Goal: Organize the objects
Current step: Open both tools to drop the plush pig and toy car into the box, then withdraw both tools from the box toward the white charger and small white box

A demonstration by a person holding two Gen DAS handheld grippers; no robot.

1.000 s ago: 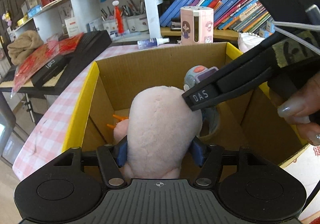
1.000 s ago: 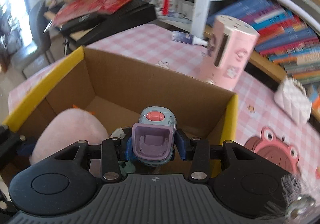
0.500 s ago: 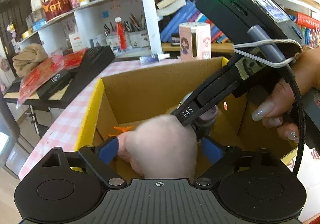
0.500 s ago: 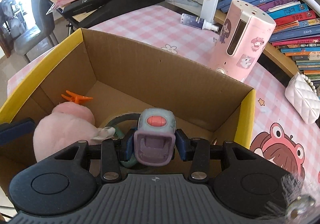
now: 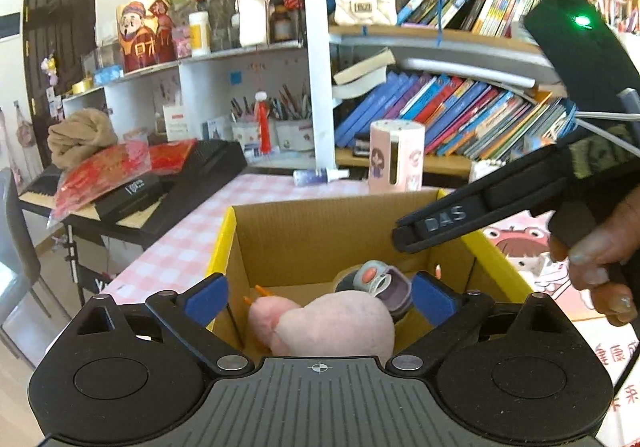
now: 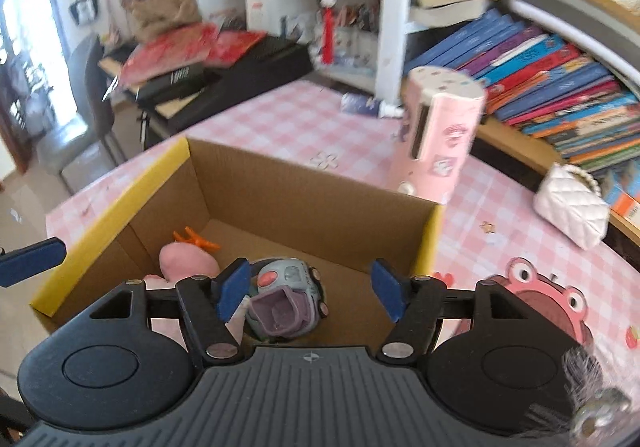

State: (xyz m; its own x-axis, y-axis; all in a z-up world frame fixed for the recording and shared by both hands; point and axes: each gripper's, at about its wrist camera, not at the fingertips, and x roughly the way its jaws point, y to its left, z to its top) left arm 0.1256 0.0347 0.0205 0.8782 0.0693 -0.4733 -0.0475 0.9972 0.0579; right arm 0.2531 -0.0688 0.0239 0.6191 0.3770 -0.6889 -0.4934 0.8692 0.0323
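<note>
A cardboard box (image 5: 320, 239) (image 6: 304, 199) with yellow-edged flaps stands on the pink checked table. Inside it lie a pink plush toy (image 5: 332, 327) (image 6: 184, 261) with orange feet and a grey and purple gadget (image 5: 380, 281) (image 6: 284, 299) with a red button. My left gripper (image 5: 320, 297) hovers above the box, jaws opening wide, nothing between the pads. My right gripper (image 6: 308, 289) is also above the box, jaws opening, the gadget lying free below them. In the left wrist view the right gripper's finger (image 5: 460, 223) crosses over the box, held by a hand (image 5: 596, 259).
A tall pink cylinder (image 5: 396, 155) (image 6: 436, 139) and a small spray bottle (image 5: 316, 177) (image 6: 368, 105) stand beyond the box. A white quilted purse (image 6: 572, 207) lies at the right, near bookshelves. A black keyboard (image 5: 160, 191) with red packets sits to the left beside a chair (image 6: 92, 95).
Both grippers let go: the left released the plush toy and the right released the gadget, which now lie in the box. Both grippers opened and rose away from the box.
</note>
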